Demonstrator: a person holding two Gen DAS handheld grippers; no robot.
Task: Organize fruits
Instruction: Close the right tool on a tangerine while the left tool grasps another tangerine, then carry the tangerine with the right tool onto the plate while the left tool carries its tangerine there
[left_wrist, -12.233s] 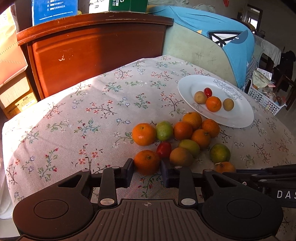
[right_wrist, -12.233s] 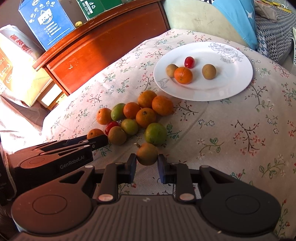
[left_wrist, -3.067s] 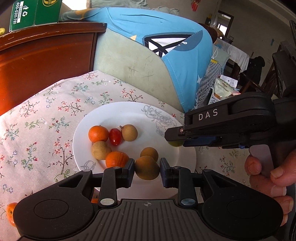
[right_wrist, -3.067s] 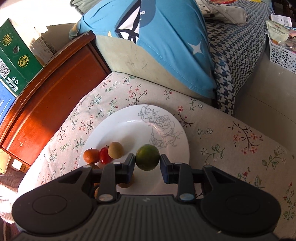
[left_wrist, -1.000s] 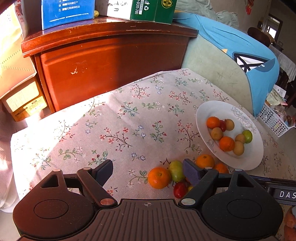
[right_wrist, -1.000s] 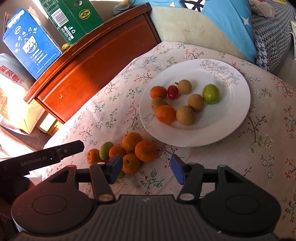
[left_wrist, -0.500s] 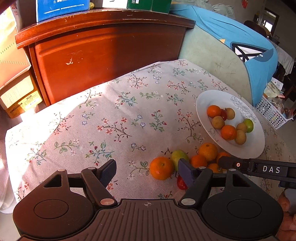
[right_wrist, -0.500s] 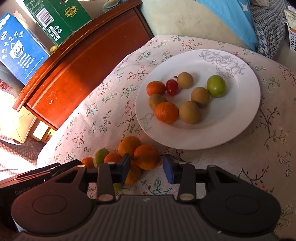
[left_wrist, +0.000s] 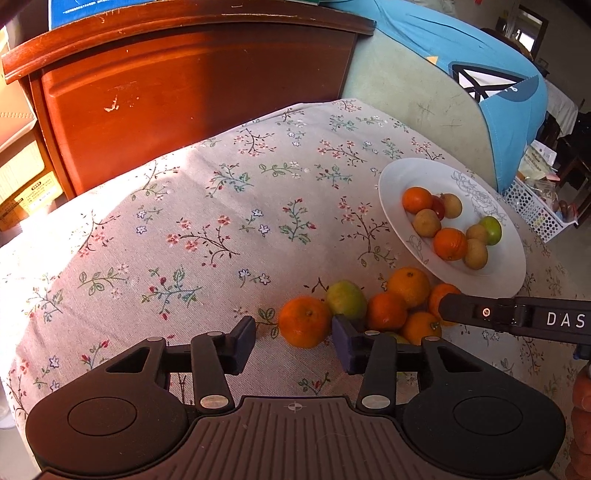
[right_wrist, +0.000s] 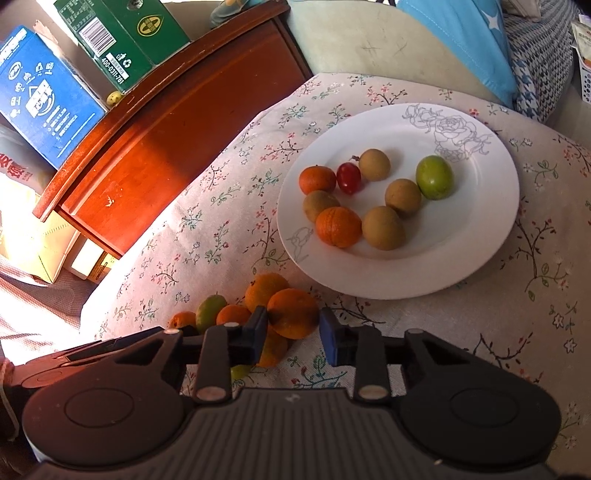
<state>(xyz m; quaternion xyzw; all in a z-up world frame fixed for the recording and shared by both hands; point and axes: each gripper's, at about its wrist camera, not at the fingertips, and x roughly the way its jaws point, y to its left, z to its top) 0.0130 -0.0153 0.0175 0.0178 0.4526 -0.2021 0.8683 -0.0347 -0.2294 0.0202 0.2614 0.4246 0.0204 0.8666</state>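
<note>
Left claw (left_wrist: 293, 338): jaws closing around an orange (left_wrist: 305, 322) at the near edge of the fruit pile; the right pad sits at its side, the left pad is still apart from it, so no pinch yet. Right claw (right_wrist: 290, 334): jaws closing on another orange (right_wrist: 293, 312) in the same pile, lower centre of its frame; left pad touching, right pad just beside it, can't tell if there's contact. Pile sits on the flowered cloth (left_wrist: 192, 206), just beside the white plate (right_wrist: 487, 229). Plate holds two oranges, one red fruit, four brown ones, one green one (right_wrist: 434, 177). Wooden cabinet (left_wrist: 192, 88) behind, upper left.
</note>
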